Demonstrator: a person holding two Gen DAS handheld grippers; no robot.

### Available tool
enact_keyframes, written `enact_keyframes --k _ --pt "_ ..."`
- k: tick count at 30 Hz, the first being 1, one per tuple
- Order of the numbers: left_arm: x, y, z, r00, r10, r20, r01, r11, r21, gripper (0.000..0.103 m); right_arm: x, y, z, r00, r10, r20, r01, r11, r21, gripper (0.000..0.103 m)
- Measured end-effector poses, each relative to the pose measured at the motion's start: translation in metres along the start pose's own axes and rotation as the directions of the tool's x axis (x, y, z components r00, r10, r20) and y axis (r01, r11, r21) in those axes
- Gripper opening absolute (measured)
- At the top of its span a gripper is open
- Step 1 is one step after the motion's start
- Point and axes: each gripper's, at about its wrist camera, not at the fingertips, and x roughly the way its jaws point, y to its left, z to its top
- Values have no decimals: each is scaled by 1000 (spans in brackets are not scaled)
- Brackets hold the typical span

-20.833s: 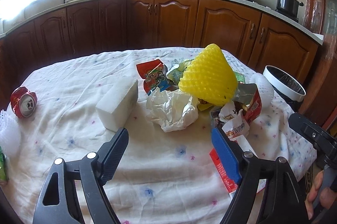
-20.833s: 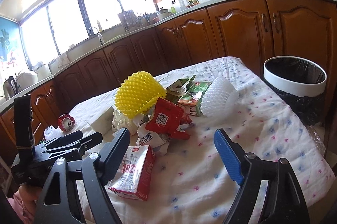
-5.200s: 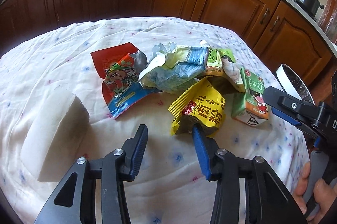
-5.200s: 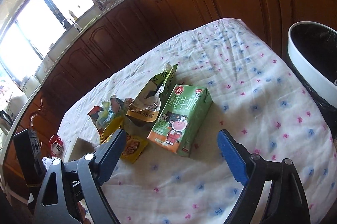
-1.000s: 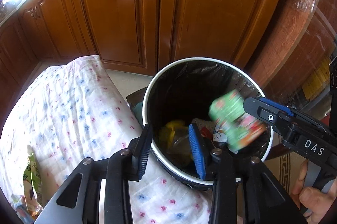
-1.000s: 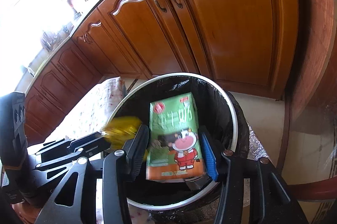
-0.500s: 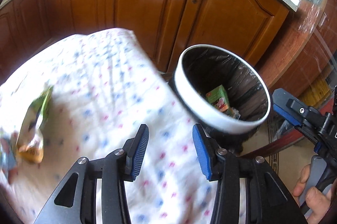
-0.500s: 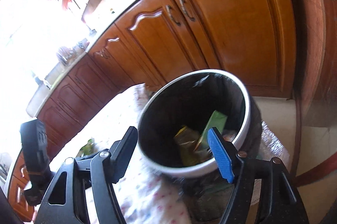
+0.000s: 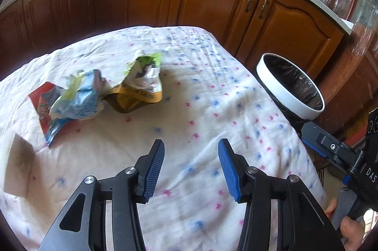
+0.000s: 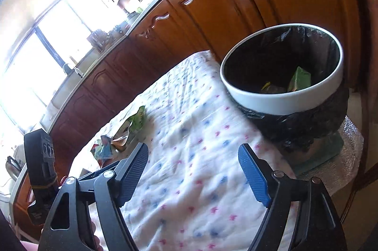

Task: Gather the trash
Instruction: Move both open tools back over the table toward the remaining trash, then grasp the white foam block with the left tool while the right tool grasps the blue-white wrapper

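Opening, both empty: left hand-held gripper (image 9: 191,167), right hand-held gripper (image 10: 193,174) lettered "DAS".

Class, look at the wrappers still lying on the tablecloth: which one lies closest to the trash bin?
The green-and-yellow pouch. It lies on the trash bin side of the pile, while the crumpled blue wrapper and the red wrapper beneath it lie farther away.

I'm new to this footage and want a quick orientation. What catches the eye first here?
The crumpled wrappers lying on the dotted tablecloth, ahead of the empty left gripper, whose jaws are opening. Then the white-rimmed bin beside the table's edge, a green carton inside; the right gripper, also opening, is empty.
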Motion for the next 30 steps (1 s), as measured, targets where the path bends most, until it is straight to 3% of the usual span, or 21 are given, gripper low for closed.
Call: enact_keyframes --k 9,24,30 --pt "-34 48 -23 997 69 22 -67 995 -77 47 25 39 -15 993 59 -98 -63 997 -46 83" --pt "-97 100 -36 976 185 114 -168 975 -144 47 56 93 -18 988 77 -134 -94 988 -122 81" --pt "-120 129 -38 959 249 139 -222 958 -182 49 76 120 -12 984 89 -157 -116 978 -172 59"
